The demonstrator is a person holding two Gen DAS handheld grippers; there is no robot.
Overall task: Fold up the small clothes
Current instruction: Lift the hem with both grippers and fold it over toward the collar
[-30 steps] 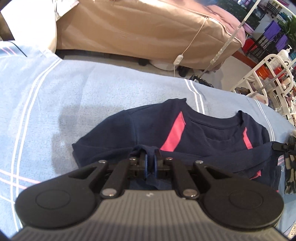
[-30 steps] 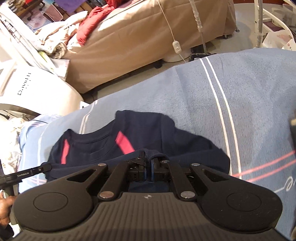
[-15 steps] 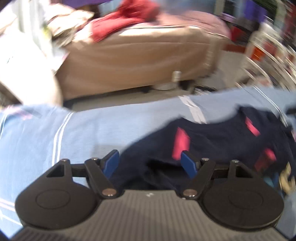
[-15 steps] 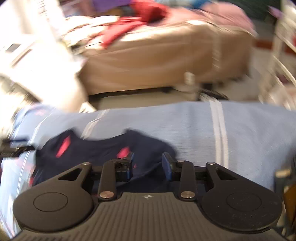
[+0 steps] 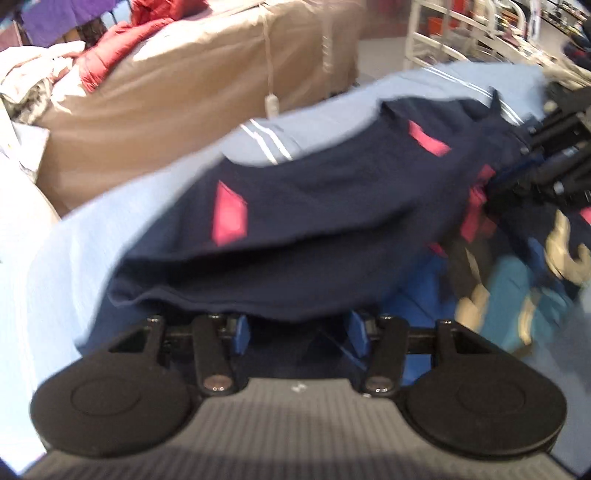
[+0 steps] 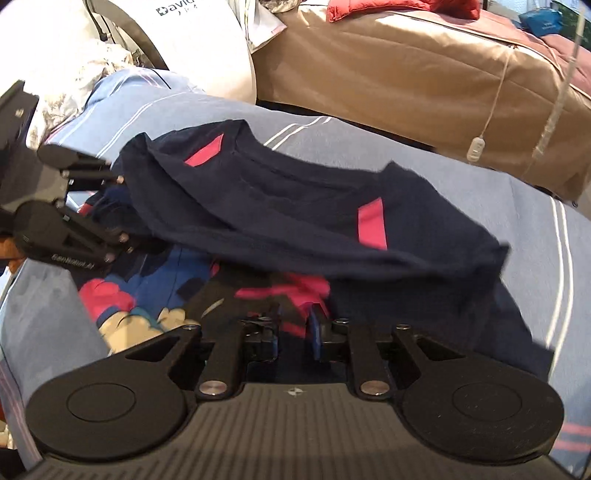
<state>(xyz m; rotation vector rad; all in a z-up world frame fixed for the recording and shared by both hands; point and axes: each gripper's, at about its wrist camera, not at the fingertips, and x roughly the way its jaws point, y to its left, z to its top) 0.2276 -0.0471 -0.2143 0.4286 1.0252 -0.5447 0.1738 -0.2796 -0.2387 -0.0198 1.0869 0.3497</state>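
A small navy shirt (image 5: 332, 206) with pink stripes lies folded over on the light blue blanket (image 5: 74, 251); it also shows in the right wrist view (image 6: 295, 206). Its printed front shows under the folded layer (image 6: 147, 295). My left gripper (image 5: 299, 332) is open at the shirt's left edge, its blue pads (image 5: 242, 330) apart with cloth draped between them. My right gripper (image 6: 293, 334) is open a little at the opposite edge, over the shirt's lower part. Each gripper shows in the other's view, left (image 6: 74, 221) and right (image 5: 554, 162).
A bed with a tan cover (image 6: 406, 74) stands beyond the blanket, with a red garment (image 5: 122, 48) and a white cord switch (image 6: 476, 147) hanging from it. A white pillow (image 6: 192, 40) lies at the left. White racks (image 5: 461, 33) stand at the far right.
Both grippers let go of the shirt's edge and opened. They swung apart to opposite sides of the shirt and now face each other across it.
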